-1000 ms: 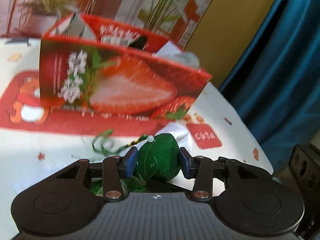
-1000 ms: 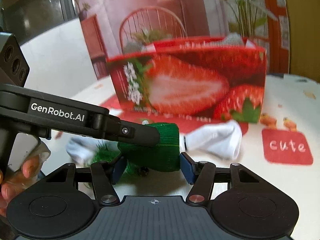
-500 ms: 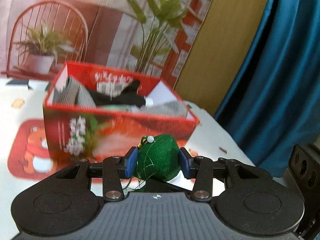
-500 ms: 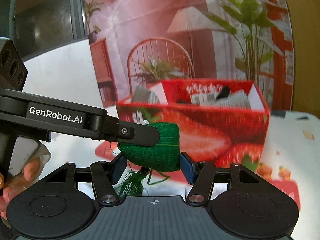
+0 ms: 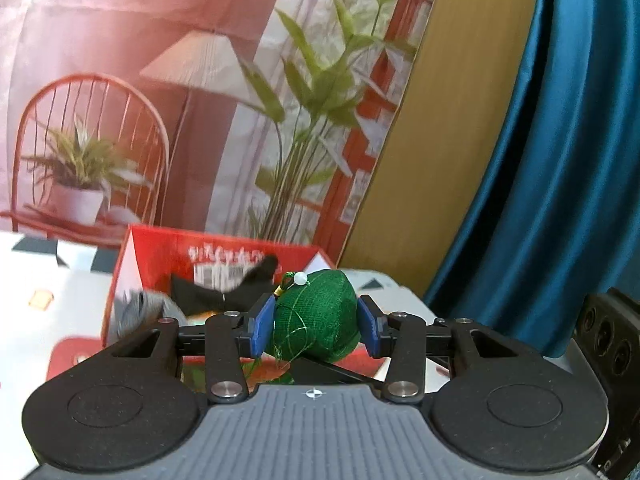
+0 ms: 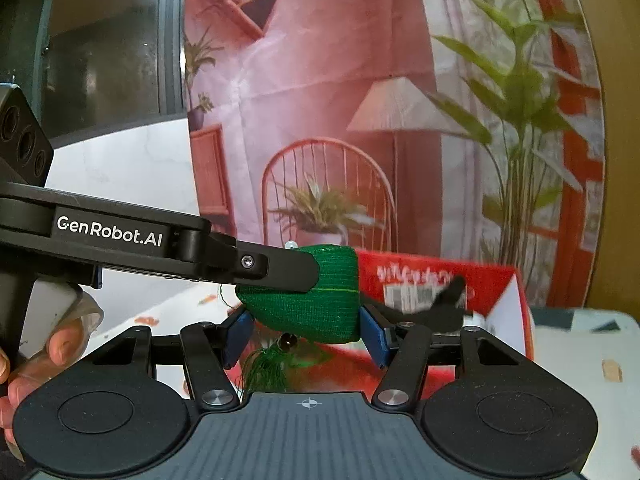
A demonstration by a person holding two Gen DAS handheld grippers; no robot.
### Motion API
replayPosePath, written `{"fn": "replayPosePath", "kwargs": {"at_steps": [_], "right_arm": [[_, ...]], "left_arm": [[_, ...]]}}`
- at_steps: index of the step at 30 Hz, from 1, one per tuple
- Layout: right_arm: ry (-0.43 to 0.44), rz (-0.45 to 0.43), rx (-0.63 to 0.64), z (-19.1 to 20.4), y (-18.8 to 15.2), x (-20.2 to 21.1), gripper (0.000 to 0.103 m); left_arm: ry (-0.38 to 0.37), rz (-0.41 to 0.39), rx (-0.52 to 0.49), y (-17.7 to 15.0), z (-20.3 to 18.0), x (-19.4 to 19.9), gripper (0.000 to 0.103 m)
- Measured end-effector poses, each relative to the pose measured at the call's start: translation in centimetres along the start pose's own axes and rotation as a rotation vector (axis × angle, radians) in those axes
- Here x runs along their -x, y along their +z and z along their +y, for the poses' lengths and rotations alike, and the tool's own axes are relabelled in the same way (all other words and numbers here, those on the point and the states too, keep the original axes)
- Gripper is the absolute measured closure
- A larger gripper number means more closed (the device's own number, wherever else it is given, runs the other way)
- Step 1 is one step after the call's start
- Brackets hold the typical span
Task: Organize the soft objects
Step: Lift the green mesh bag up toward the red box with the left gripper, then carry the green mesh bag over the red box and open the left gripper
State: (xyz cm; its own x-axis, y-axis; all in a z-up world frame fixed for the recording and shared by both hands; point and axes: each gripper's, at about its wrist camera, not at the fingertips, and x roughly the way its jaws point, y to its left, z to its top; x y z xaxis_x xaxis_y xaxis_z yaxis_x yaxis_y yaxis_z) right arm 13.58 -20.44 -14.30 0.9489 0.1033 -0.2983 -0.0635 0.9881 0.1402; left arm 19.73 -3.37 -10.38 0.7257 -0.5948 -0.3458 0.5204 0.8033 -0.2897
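The left gripper (image 5: 316, 326) has its blue-padded jaws pinching a green fabric pouch (image 5: 320, 316) from both sides; a white bead (image 5: 300, 279) sits at the pouch's top and thin green threads hang below it. The right gripper (image 6: 306, 330) pinches the same pouch (image 6: 316, 304) across its other axis, blue pads against its left and right ends, with a green tassel (image 6: 266, 368) dangling under it. In the right wrist view the left gripper's black finger (image 6: 276, 266) lies over the pouch's top, and a person's fingers (image 6: 44, 350) wrap the handle at the left edge.

The pouch is held in the air, just in front of an open red box (image 5: 224, 258) that holds a black cloth (image 5: 224, 298) and a grey cloth (image 5: 140, 308). The box stands on a white tabletop (image 5: 48, 276) with small printed motifs and a red patch.

Behind hangs a printed backdrop (image 5: 160, 80) showing a red chair, potted plants and a floor lamp, beside a tan panel (image 5: 452, 140) and a teal curtain (image 5: 560, 180). A dark window (image 6: 100, 48) shows at left in the right wrist view.

The left gripper's arm reads "GenRobot.AI" (image 6: 110, 232). The box's inner wall carries a barcode label (image 6: 408, 294) and white characters too blurred to read
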Motion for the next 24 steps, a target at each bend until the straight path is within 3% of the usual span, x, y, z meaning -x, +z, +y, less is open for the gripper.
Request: {"fn": "replayPosePath", "kwargs": {"at_steps": [16,24], "right_arm": [[0.024,-0.059,0.104,-2.1,8.6,-4.6,0.048],[0.004,-0.111,0.202,-3.8,11.6,-7.6,0.048]], "left_arm": [[0.034,-0.115,-0.06,7.8,0.3,-2.4,0.056],[-0.007,-0.151,-0.038,10.3,1.8,-4.8,0.056]]}}
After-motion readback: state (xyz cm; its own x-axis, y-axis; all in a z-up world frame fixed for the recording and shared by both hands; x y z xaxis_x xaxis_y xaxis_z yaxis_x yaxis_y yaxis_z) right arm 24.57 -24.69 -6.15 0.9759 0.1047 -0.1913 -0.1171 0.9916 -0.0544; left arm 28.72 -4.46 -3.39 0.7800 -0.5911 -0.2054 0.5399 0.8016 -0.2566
